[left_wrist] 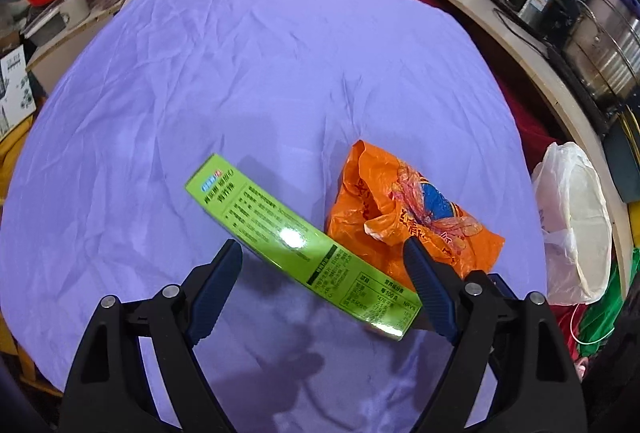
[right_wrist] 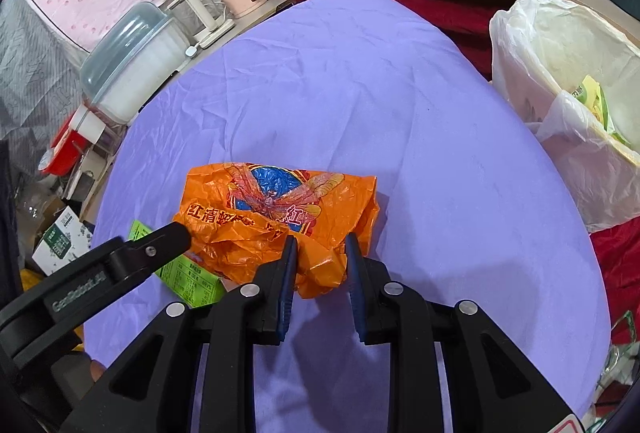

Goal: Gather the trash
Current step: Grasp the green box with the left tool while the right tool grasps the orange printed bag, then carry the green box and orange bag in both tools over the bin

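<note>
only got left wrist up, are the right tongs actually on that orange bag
observer: yes, the right tongs are closed on a crumpled fold at the near edge of the orange bag.
operator: ok and the white bin, anything in it, can't see inside from here
observer: yes, some yellow-green packaging lies inside the bin, against its far wall.

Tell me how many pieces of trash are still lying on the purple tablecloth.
2: a green box lying between the open left tongs, and a crumpled orange bag beside it, its near edge between the right tongs. Nothing else shows.
</note>
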